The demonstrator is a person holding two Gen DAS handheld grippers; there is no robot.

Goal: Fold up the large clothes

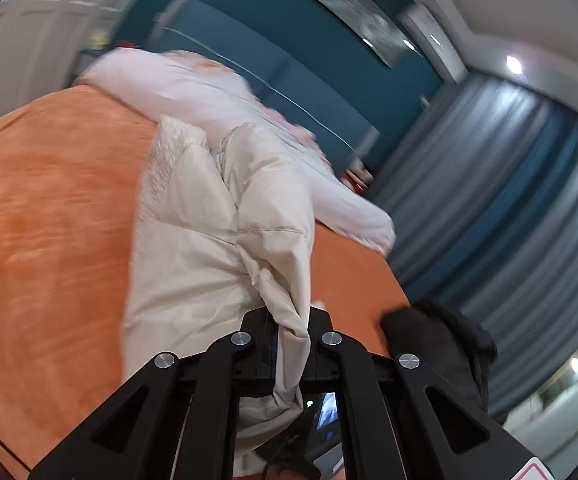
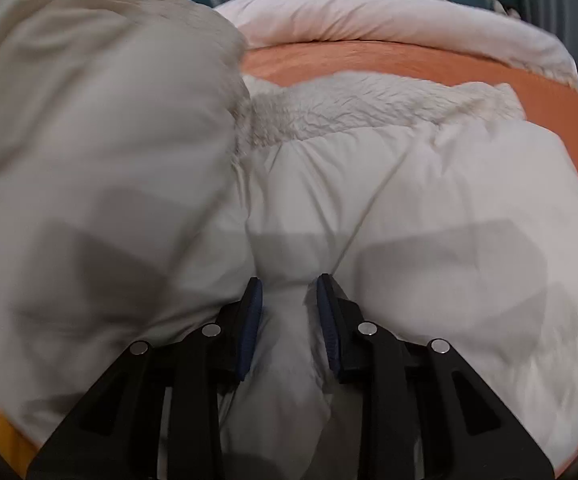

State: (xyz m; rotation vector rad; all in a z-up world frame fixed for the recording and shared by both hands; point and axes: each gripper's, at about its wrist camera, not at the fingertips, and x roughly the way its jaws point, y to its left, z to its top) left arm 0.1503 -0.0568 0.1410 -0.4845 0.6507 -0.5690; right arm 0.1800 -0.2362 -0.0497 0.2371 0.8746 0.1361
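Observation:
A large cream puffer coat [image 1: 209, 232] with a fluffy fleece collar [image 1: 169, 148] lies on an orange bedspread [image 1: 49, 208]. My left gripper [image 1: 289, 320] is shut on a bunched fold of the coat and lifts it off the bed. In the right wrist view the coat [image 2: 429, 200] fills most of the frame, with its fleece collar [image 2: 369, 104] at the far side. My right gripper [image 2: 287, 292] is shut on a pinch of the coat's fabric between its blue pads [image 2: 249, 320]. A raised part of the coat [image 2: 89, 140] hangs at the left.
A white duvet [image 1: 209, 92] is piled along the far end of the bed, also seen in the right wrist view [image 2: 389, 20]. A teal headboard [image 1: 289, 68] and grey-blue curtains [image 1: 489, 200] stand behind. A black garment [image 1: 441, 332] lies at the bed's right edge.

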